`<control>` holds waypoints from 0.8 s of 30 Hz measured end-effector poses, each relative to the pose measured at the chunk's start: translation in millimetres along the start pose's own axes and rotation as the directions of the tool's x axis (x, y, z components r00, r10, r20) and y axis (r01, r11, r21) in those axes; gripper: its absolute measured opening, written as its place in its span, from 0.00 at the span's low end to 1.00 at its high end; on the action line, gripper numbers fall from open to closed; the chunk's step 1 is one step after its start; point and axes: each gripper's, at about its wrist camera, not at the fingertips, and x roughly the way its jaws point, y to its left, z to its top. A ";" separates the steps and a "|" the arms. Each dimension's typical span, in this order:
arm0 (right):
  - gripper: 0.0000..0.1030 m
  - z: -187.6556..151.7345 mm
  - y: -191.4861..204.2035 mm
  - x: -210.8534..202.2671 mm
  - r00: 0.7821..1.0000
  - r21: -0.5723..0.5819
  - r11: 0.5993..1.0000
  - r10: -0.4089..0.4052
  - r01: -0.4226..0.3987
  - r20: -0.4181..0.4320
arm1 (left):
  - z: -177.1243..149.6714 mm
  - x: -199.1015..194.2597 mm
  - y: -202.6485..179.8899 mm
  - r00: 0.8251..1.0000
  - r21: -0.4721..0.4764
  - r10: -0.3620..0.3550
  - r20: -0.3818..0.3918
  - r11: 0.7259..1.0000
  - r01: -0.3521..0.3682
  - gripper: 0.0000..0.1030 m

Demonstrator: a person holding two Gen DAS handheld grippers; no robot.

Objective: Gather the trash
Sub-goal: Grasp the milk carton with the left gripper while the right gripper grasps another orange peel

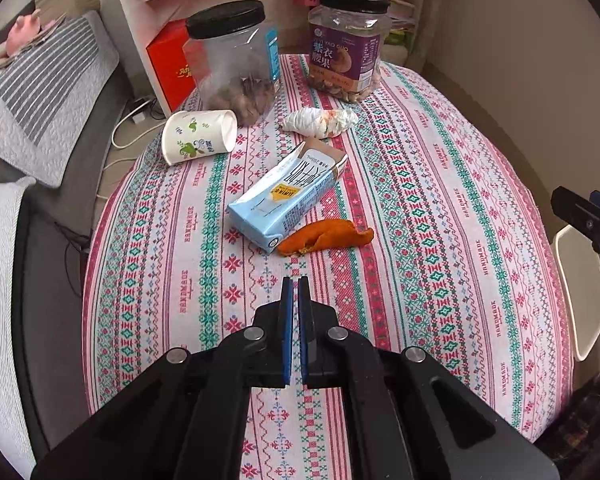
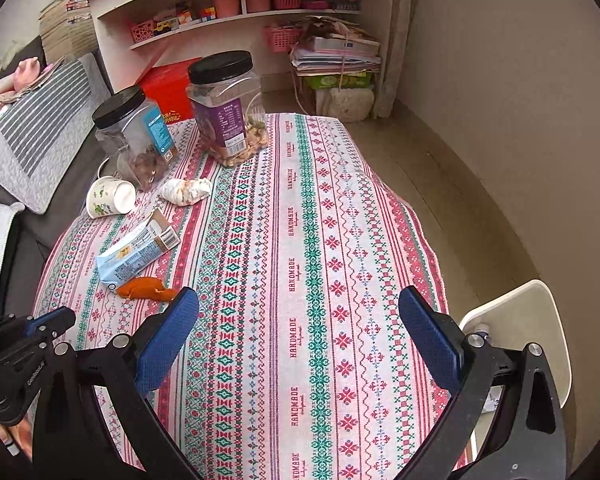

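Right now the left gripper (image 1: 294, 280) is hovering low over the patterned tablecloth (image 1: 440, 240), its blue pads nearly pressed together with nothing between them, and it is pointing toward the trash. Just ahead, a flattened blue milk carton (image 1: 284, 196) is lying on its side with an orange peel (image 1: 324, 237) touching its near corner. Farther back, a tipped paper cup (image 1: 198, 136) and a crumpled stained tissue (image 1: 320, 121) are resting near two black-lidded jars (image 1: 236, 68), (image 1: 346, 46).

The right gripper (image 2: 299, 306) is hanging spread wide over bare cloth, well apart from the pile, holding nothing. Its camera is showing what the other cannot: the floor beyond the table's far edge, a stack of books (image 2: 338, 56) under the shelves, and more of the white bin (image 2: 540, 312) beside the table. The left camera is catching only a sliver of that bin (image 1: 576, 280), cut off by the frame.

From the right side the peel (image 2: 144, 289) is partly hiding behind the left fingertip (image 2: 168, 336), and the bin's contents are too obscured to make out.
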 end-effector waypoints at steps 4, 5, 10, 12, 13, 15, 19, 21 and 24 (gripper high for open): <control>0.93 3.1 -6.5 0.0 1.000 -0.001 1.000 -0.020 0.020 0.007 | 33.9 28.0 -11.9 0.997 0.091 0.082 0.010 0.992 -0.083 0.84; 0.93 4.6 -9.6 0.8 1.000 0.004 1.000 -0.023 0.023 0.004 | 42.2 35.4 -14.6 0.995 0.114 0.094 0.025 0.989 -0.096 0.84; 0.93 12.6 -21.9 6.7 0.999 0.019 0.999 -0.034 0.034 -0.011 | 79.8 92.9 -24.3 0.989 0.257 0.132 -0.072 0.960 -0.109 0.84; 0.93 15.1 -22.9 8.4 0.999 0.014 0.999 -0.045 0.045 -0.010 | 90.3 113.2 -25.0 0.981 0.300 0.168 -0.098 0.945 -0.132 0.84; 0.93 15.8 -22.9 9.3 0.999 0.009 0.999 -0.048 0.048 -0.011 | 93.6 121.2 -23.0 0.980 0.300 0.167 -0.111 0.945 -0.127 0.84; 0.93 15.9 -22.4 11.8 0.998 -0.004 0.998 -0.057 0.057 -0.014 | 97.0 135.5 -17.5 0.979 0.266 0.124 -0.159 0.961 -0.079 0.83; 0.93 13.9 -20.3 17.5 0.998 -0.011 0.999 -0.040 0.040 -0.038 | 85.9 133.6 -8.3 0.984 0.200 0.057 -0.171 0.979 -0.022 0.62; 0.93 12.5 -15.4 18.6 0.998 -0.026 0.999 -0.020 0.018 -0.054 | 76.3 110.5 -3.3 0.991 0.164 0.056 -0.121 0.986 -0.035 0.60; 0.93 7.2 0.9 15.8 0.998 -0.081 0.997 0.007 -0.012 -0.058 | 55.1 57.5 7.8 0.999 0.050 -0.016 -0.045 0.999 0.018 0.60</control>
